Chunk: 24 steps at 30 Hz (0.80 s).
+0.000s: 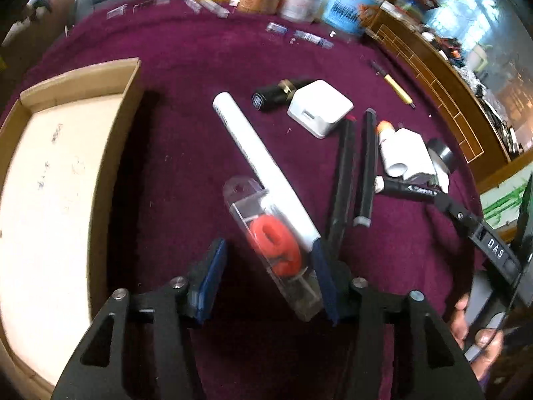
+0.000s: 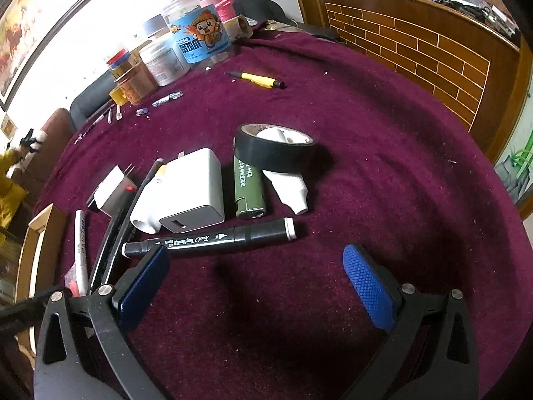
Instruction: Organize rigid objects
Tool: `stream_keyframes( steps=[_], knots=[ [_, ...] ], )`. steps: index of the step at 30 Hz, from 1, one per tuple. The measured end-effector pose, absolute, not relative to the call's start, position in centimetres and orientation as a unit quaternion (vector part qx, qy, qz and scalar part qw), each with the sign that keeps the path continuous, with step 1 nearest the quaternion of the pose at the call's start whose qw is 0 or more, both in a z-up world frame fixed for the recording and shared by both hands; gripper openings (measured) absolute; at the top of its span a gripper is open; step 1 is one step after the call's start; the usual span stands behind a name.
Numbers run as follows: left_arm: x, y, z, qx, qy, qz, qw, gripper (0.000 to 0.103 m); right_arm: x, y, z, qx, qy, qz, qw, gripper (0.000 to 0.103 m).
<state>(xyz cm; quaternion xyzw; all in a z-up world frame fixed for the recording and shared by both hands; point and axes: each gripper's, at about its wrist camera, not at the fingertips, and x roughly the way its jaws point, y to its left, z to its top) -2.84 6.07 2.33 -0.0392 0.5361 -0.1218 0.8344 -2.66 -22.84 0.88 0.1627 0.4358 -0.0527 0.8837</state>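
My left gripper is open. A clear plastic case with red rings lies between its pads, touching the right pad. A white tube lies beside the case. A cardboard tray sits to the left. My right gripper is open and empty just in front of a black marker. Behind the marker lie a white charger, a green lighter, a black tape roll and a white bottle.
Jars and containers stand at the table's far edge. A yellow pen lies on the purple cloth. Two black bars and a black lipstick-like tube lie near the charger. A wooden counter stands to the right.
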Motion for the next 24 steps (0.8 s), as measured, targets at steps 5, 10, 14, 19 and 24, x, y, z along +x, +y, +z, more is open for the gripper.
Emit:
stream_keyframes(
  steps=[5, 10, 14, 19, 24],
  knots=[
    [-3.8, 5.4, 2.4, -0.007, 0.529, -0.121, 0.840, 0.029, -2.6, -22.6, 0.8, 0.151, 0.439, -0.058, 0.884, 0.103],
    [-3.7, 6.4, 2.4, -0.015, 0.532, -0.106, 0.840, 0.032, -2.6, -22.9, 0.8, 0.158, 0.436, -0.054, 0.884, 0.103],
    [-4.0, 3.7, 2.1, 0.046, 0.518, -0.101, 0.848, 0.050, -2.5, -22.6, 0.8, 0.147, 0.439, -0.061, 0.884, 0.103],
    [-4.4, 2.8, 2.2, 0.056, 0.493, -0.101, 0.862, 0.024, -2.4, -22.2, 0.7, 0.133, 0.442, -0.069, 0.884, 0.103],
    [-5.8, 5.0, 3.5, -0.013, 0.478, -0.142, 0.866, 0.023, -2.3, -22.0, 0.6, 0.127, 0.438, -0.076, 0.887, 0.103]
  ],
)
